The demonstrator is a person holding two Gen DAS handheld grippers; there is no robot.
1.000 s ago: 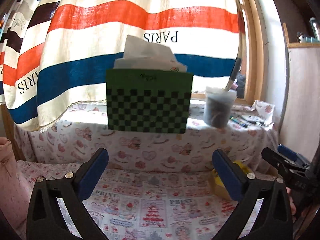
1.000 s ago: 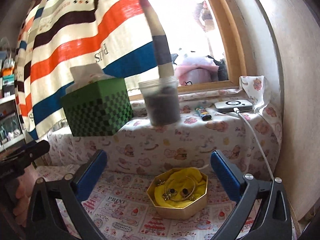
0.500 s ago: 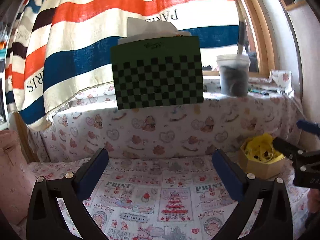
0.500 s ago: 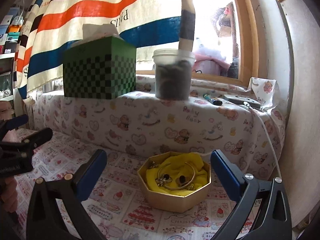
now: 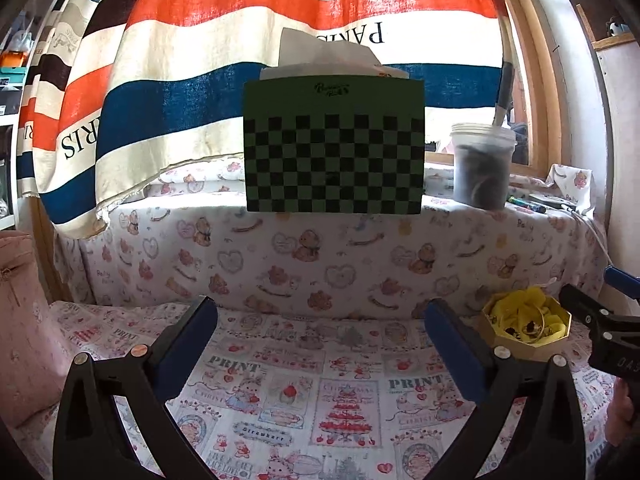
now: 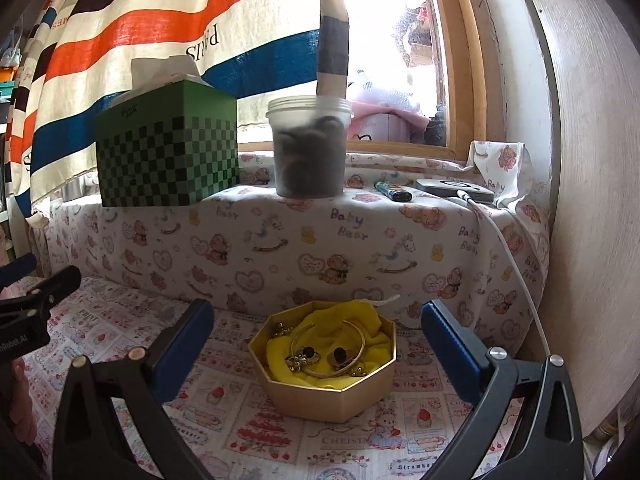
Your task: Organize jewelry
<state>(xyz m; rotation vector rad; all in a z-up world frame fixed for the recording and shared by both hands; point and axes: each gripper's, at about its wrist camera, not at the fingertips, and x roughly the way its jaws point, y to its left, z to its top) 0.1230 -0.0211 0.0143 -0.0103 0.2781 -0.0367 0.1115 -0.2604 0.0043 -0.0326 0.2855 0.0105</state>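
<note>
A gold octagonal jewelry box (image 6: 332,394) with a yellow cloth lining sits on the printed tablecloth. Inside lie a gold bangle (image 6: 362,346), earrings with dark stones (image 6: 340,356) and small gold pieces. My right gripper (image 6: 316,344) is open and empty, its blue pads either side of the box and a little in front of it. My left gripper (image 5: 320,344) is open and empty above bare cloth. The box shows at the right of the left wrist view (image 5: 524,332), with the right gripper's tips (image 5: 584,312) beside it.
A raised ledge under bear-print cloth (image 6: 320,248) runs behind the box. On it stand a green checkered tissue box (image 6: 168,148), a plastic tub of dark items (image 6: 308,148), a lighter (image 6: 392,191) and a charger with white cable (image 6: 456,190). A striped towel (image 5: 240,60) hangs behind; a wall (image 6: 592,200) stands right.
Both grippers have lowered and levelled toward the tablecloth. The right one has come closer to the jewelry box, which now sits larger between its fingers. Both stay open.
</note>
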